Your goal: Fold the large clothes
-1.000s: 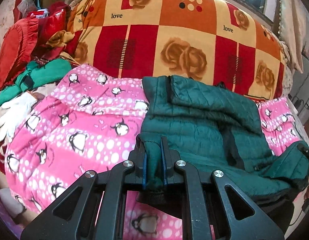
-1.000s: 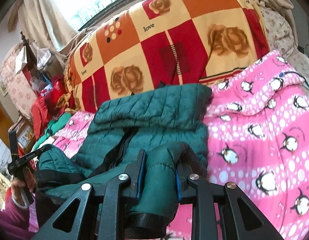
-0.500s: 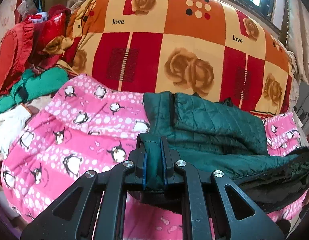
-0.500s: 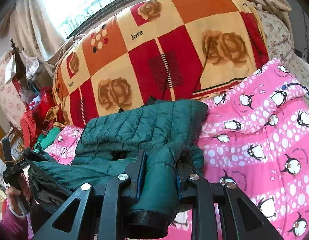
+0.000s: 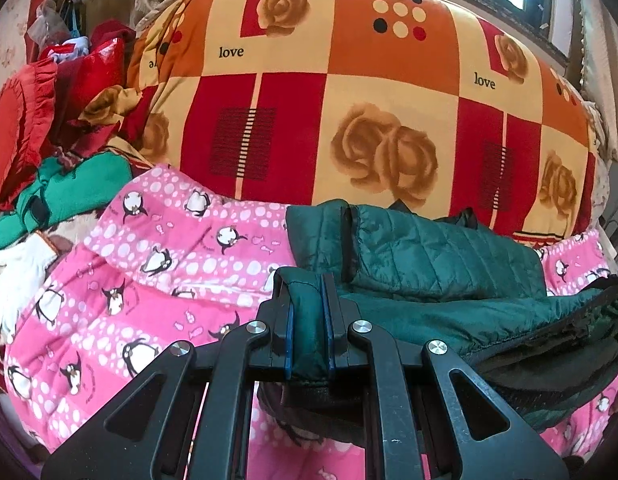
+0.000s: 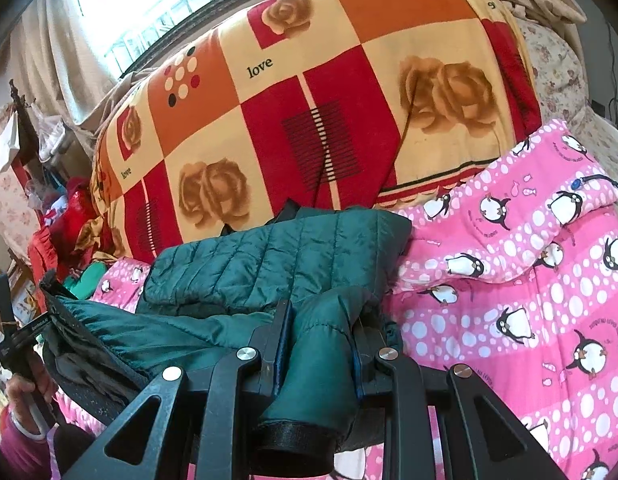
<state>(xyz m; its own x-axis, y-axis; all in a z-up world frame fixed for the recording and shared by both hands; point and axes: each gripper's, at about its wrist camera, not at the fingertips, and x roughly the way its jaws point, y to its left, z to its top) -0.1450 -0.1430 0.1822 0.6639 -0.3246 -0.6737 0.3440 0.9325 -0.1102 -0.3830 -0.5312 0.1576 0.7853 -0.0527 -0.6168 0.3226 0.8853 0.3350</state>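
Left tool (image 5: 307, 312) clamps hem of green quilted jacket (image 5: 441, 256); right tool (image 6: 319, 344) clamps its cuffed sleeve. Jacket on penguin blanket (image 6: 509, 280), near half lifted. Fold-over onto far half pending.

Black linkage arms, silver screws, blue-padded fingers (image 5: 288, 332); magenta sleeve (image 6: 19, 446).

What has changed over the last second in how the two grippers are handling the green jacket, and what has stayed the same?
Both grippers raised the green quilted jacket's near edge off the pink penguin blanket, carrying it towards the far half. Unchanged: left gripper and right gripper stay clamped on it; the patchwork quilt is unmoved.
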